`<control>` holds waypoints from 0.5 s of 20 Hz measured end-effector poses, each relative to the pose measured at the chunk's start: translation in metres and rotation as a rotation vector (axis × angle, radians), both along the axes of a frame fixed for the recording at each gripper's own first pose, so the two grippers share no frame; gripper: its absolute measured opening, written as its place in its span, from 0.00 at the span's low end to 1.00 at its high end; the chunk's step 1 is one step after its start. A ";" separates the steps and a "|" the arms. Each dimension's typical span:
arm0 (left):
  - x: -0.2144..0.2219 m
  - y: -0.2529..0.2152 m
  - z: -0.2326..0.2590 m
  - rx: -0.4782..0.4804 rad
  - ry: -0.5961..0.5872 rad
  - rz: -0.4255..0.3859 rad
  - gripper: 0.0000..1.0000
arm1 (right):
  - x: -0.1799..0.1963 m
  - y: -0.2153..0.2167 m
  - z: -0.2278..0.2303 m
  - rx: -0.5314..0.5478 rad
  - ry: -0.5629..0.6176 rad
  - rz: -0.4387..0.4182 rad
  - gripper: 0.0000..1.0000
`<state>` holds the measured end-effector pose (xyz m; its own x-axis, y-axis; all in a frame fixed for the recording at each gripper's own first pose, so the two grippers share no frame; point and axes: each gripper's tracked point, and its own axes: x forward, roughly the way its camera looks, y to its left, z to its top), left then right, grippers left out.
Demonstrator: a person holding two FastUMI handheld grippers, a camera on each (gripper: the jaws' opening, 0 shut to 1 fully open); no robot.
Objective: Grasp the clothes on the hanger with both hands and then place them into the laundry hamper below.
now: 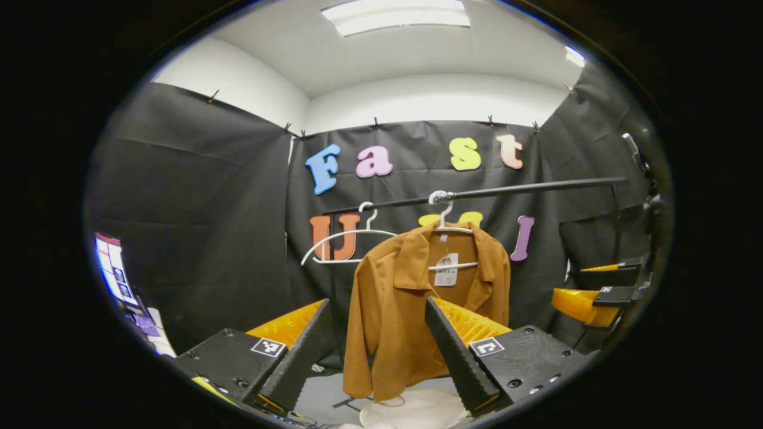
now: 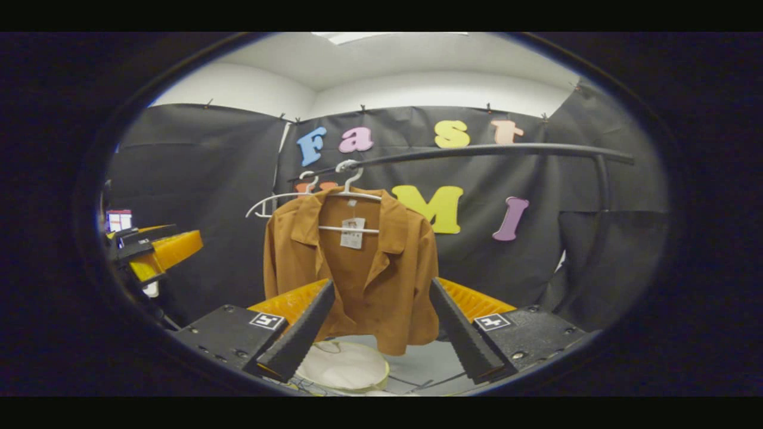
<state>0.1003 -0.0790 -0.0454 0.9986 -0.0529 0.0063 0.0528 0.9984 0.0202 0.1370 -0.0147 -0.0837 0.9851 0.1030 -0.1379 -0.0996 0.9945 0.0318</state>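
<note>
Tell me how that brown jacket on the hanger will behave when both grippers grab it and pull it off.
The brown jacket will probably be floppy: it hangs in soft folds, so it should sag between the two grips. It looks thin and likely light. The white hanger hooks loosely on the rail, so it may swing or come along.

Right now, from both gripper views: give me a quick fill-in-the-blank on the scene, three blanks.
1. The brown jacket hangs on a white ____.
2. Beside it on the rail hangs a second hanger, which is ____.
3. Both the left gripper and the right gripper have their jaws ____.

Missing words: hanger; empty; open
</note>
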 end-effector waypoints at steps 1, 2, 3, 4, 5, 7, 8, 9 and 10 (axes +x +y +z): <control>0.012 -0.009 -0.008 0.011 0.006 -0.006 1.00 | 0.016 -0.001 -0.005 0.007 0.008 0.007 1.00; 0.026 -0.019 -0.014 0.009 0.010 -0.016 0.96 | 0.033 -0.002 -0.012 0.008 0.019 0.015 0.97; 0.039 -0.029 -0.020 -0.003 0.016 -0.025 0.96 | 0.052 -0.002 -0.017 0.010 0.027 0.023 1.00; 0.053 -0.039 -0.027 -0.019 0.022 -0.040 0.96 | 0.072 -0.003 -0.023 0.008 0.034 0.028 1.00; 0.067 -0.047 -0.034 -0.031 0.037 -0.049 0.97 | 0.088 -0.003 -0.026 0.009 0.037 0.033 1.00; 0.096 -0.058 -0.046 -0.041 0.062 -0.051 0.99 | 0.128 -0.003 -0.033 0.018 0.046 0.041 1.00; 0.111 -0.061 -0.050 -0.042 0.070 -0.036 1.00 | 0.141 -0.002 -0.037 0.020 0.054 0.046 1.00; 0.125 -0.065 -0.052 -0.045 0.075 -0.031 1.00 | 0.159 -0.001 -0.038 0.028 0.053 0.051 1.00; 0.139 -0.070 -0.055 -0.050 0.087 -0.029 1.00 | 0.173 -0.001 -0.039 0.032 0.054 0.055 0.97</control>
<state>0.2395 -0.1490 -0.1001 0.9935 -0.0838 -0.0767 0.0812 0.9961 -0.0354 0.3105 -0.0162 -0.1230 0.9689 0.1619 -0.1869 -0.1512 0.9860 0.0703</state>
